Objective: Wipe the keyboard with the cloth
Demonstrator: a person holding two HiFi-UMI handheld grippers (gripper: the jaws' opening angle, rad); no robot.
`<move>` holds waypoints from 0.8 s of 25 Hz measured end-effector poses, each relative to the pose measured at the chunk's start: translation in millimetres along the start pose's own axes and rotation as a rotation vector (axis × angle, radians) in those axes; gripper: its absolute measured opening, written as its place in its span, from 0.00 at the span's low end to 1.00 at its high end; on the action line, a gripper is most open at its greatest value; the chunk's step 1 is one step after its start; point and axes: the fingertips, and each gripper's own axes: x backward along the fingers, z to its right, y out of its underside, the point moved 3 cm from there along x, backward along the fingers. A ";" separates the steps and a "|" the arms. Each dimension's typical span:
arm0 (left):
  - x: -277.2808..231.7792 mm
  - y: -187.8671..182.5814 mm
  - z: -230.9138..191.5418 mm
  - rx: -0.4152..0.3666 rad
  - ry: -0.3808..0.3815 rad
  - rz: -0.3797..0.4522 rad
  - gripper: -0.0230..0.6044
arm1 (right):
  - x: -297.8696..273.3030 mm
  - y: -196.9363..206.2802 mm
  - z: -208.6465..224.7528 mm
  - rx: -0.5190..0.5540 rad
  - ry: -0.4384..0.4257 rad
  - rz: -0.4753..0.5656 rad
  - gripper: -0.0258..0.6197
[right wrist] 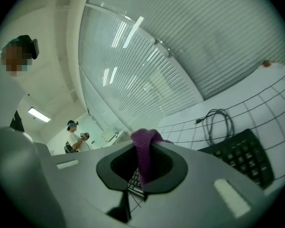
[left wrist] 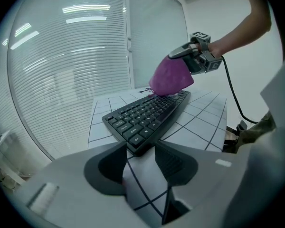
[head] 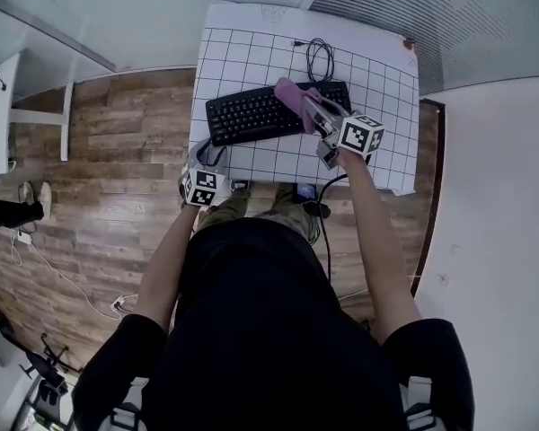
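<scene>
One gridded table [head: 251, 48] under keyboard [head: 251, 115]; wood floor [head: 117, 151].

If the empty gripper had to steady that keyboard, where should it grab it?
Probably the keyboard by its left end, the corner just ahead of the open left gripper. That end is thin and bare, while the right gripper holds the cloth over the other end. Come from the left, low along the table.

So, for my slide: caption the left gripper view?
Right tongs hold purple cloth at far end of keyboard; left tongs open.
</scene>
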 end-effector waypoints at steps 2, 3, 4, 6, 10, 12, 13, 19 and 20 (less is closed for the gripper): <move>-0.4 0.1 -0.5 0.002 0.001 0.000 0.29 | 30.1 -14.8 19.2 -0.005 0.046 0.066 0.10; -0.7 0.4 -0.7 0.003 0.002 -0.001 0.29 | 44.7 -22.4 28.8 -0.003 0.070 0.100 0.10; -1.4 0.5 -1.0 0.004 0.002 -0.001 0.29 | 58.6 -30.1 38.7 0.004 0.095 0.130 0.10; -2.6 -1.1 -1.9 0.007 0.004 0.008 0.29 | 84.3 -45.4 58.9 0.029 0.153 0.177 0.10; 1.2 -4.5 -2.3 0.031 0.023 -0.002 0.29 | 122.6 -66.5 91.5 0.086 0.274 0.220 0.10; 1.5 -5.2 -1.3 0.036 0.028 -0.006 0.29 | 134.1 -77.3 104.4 0.134 0.335 0.234 0.10; 1.7 -5.4 -1.5 0.035 0.025 -0.005 0.29 | 138.0 -82.7 109.7 0.157 0.365 0.245 0.10; 1.6 -5.2 -4.8 0.030 -0.005 -0.003 0.26 | 136.0 -85.5 132.6 0.239 0.457 0.240 0.10; 1.6 -5.4 -4.8 0.033 0.000 -0.002 0.26 | 131.0 -77.6 138.3 0.231 0.462 0.220 0.10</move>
